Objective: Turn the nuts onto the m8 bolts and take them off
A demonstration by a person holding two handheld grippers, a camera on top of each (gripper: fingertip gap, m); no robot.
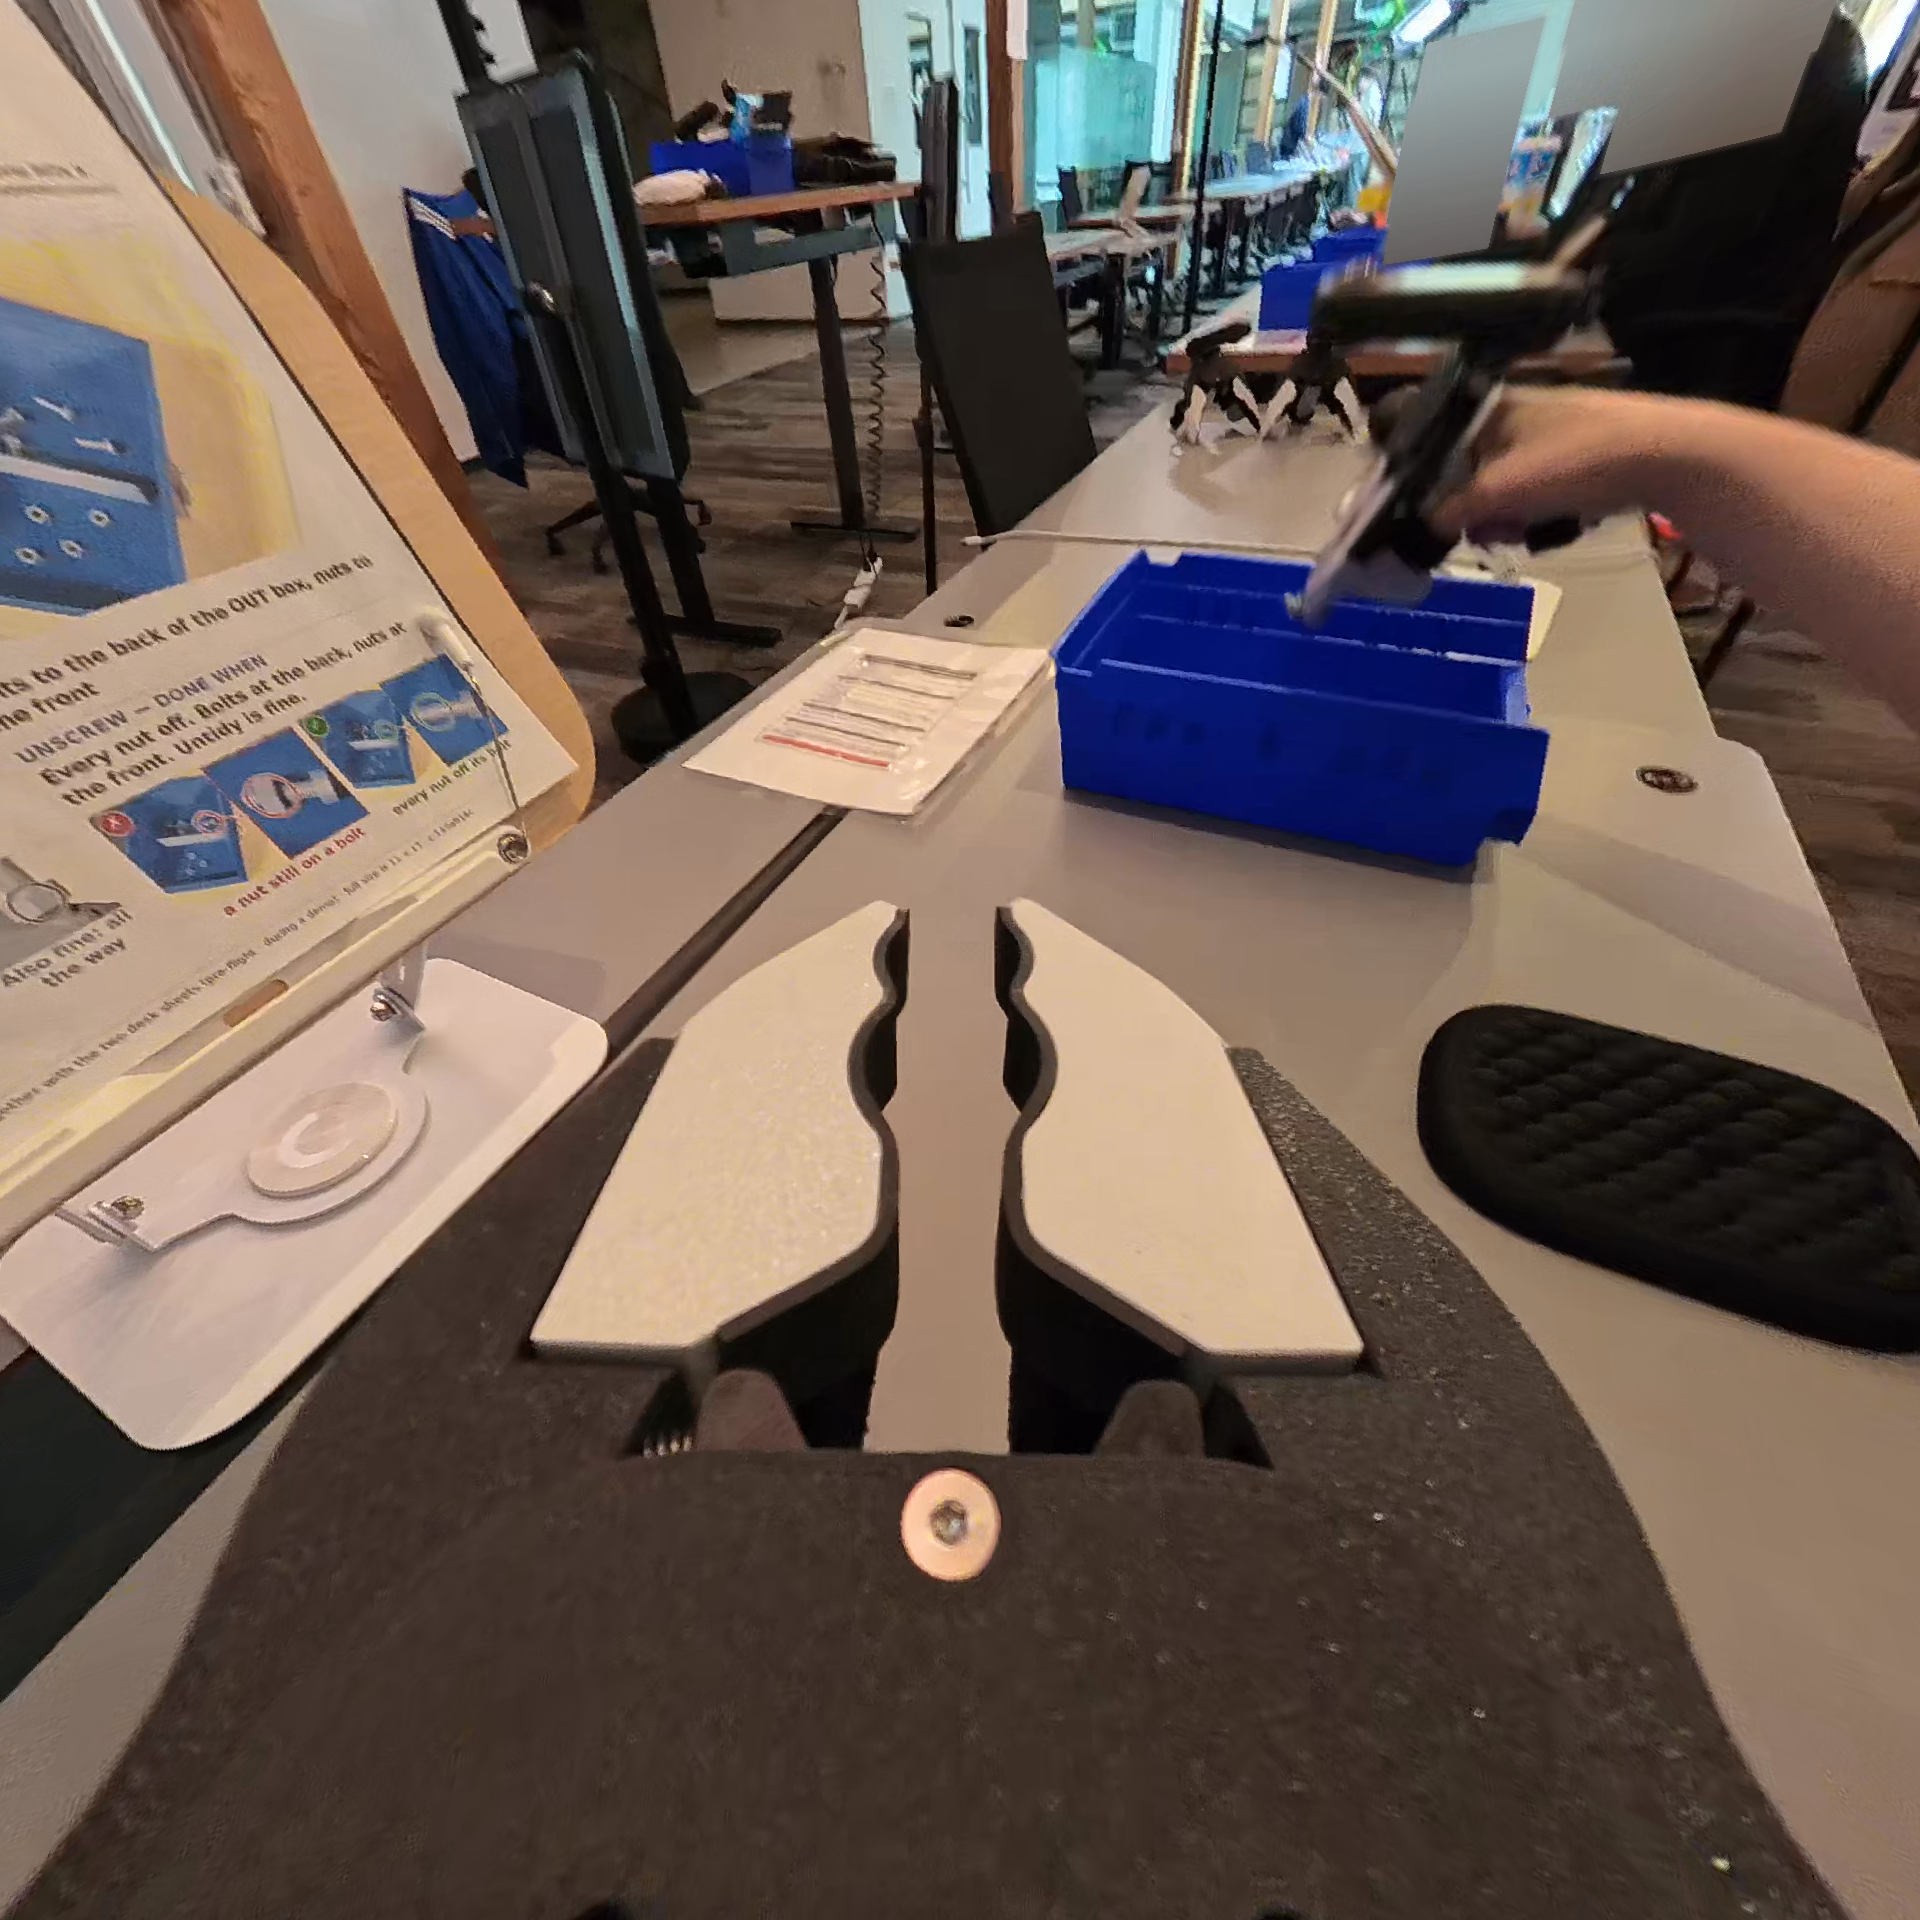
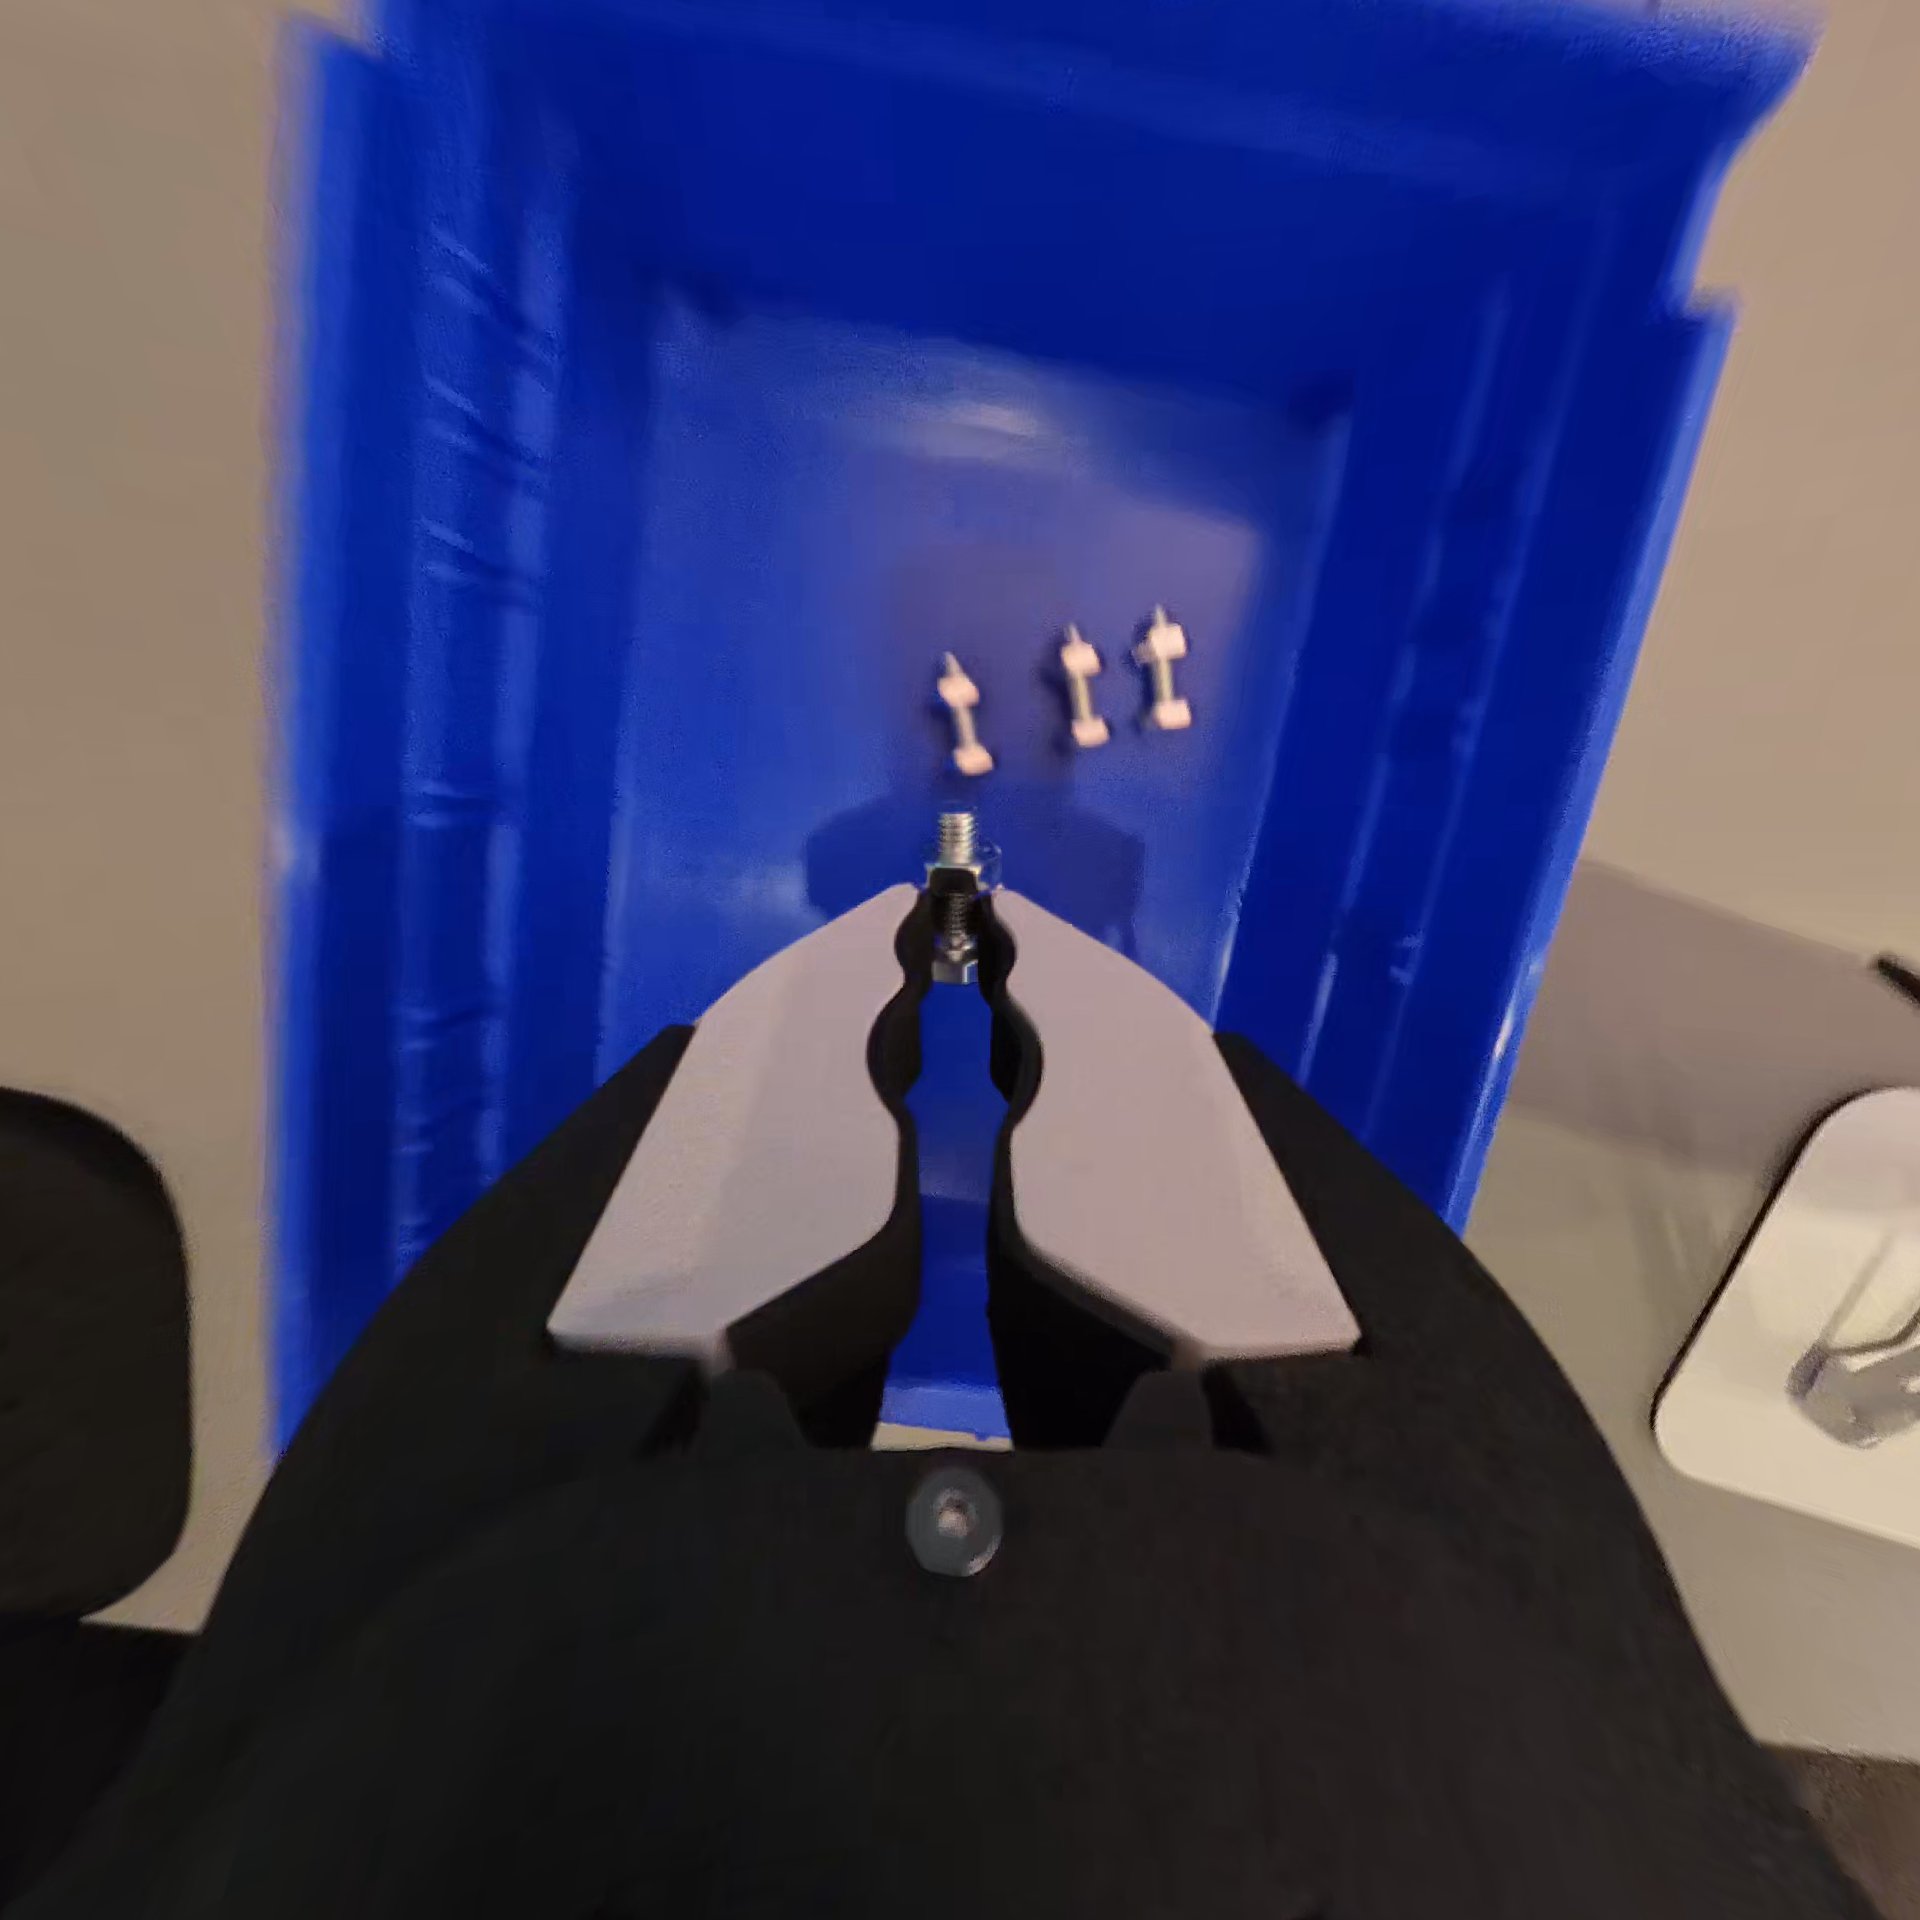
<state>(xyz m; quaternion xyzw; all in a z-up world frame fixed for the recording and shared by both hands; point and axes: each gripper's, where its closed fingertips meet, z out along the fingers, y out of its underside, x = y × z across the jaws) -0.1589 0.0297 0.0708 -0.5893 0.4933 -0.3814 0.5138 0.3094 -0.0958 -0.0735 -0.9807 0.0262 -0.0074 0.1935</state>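
Observation:
In the right wrist view my right gripper point(image 2: 958, 896) is shut on a bolt with a nut on it point(image 2: 962, 854) and holds it above the inside of a blue bin point(image 2: 436, 727). Three more bolts with nuts point(image 2: 1081, 694) lie side by side on the bin floor just beyond. In the left wrist view my left gripper point(image 1: 950, 916) is open a little and empty, low over the grey table point(image 1: 1299, 956). The blue bin point(image 1: 1288, 727) stands ahead to the right. The right gripper point(image 1: 1340, 582) reaches down into the bin from the right, held by a hand point(image 1: 1621, 468).
An instruction board on a white stand point(image 1: 260, 623) is close on the left. A laminated sheet point(image 1: 873, 717) lies left of the bin. A black padded rest point(image 1: 1683, 1164) lies on the table at the right. The table's edge runs along the right. From either gripper's tips it is about 35 cm to the black padded rest point(image 1: 1683, 1164).

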